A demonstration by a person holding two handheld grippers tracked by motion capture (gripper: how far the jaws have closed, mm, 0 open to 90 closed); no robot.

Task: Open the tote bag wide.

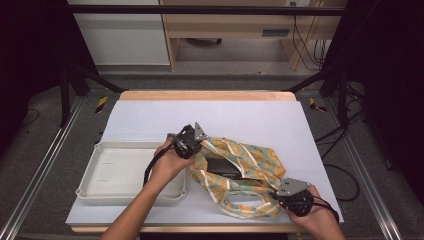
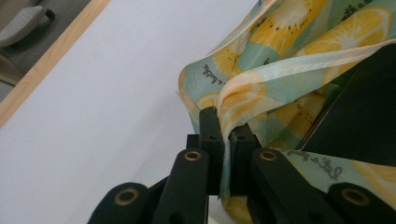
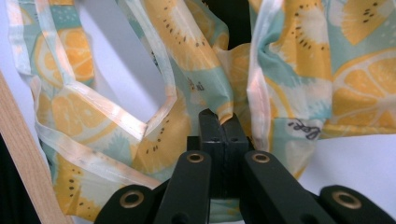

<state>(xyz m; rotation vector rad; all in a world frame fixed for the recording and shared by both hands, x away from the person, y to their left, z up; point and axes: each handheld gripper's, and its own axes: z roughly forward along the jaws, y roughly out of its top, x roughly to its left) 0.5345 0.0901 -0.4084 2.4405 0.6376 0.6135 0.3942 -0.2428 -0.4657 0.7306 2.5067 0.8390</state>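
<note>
A fruit-print cloth bag (image 1: pixel 245 172) in teal and orange lies on the white table mat, its mouth spread between my two grippers. A black flat object (image 1: pixel 223 166) sits inside the opening, also seen as a dark slab (image 2: pixel 364 116) in the left gripper view. My left gripper (image 1: pixel 192 140) is shut on the bag's rim (image 2: pixel 243 95) at the bag's upper left. My right gripper (image 1: pixel 287 194) is shut on the bag fabric (image 3: pixel 219 109) near the handles (image 3: pixel 93 105), close to the table's front edge.
A shallow white tray (image 1: pixel 107 175) lies to the left of the bag, under my left forearm. The table's wooden front edge (image 3: pixel 23 158) runs close to the right gripper. The far half of the white mat (image 1: pixel 210 117) is bare.
</note>
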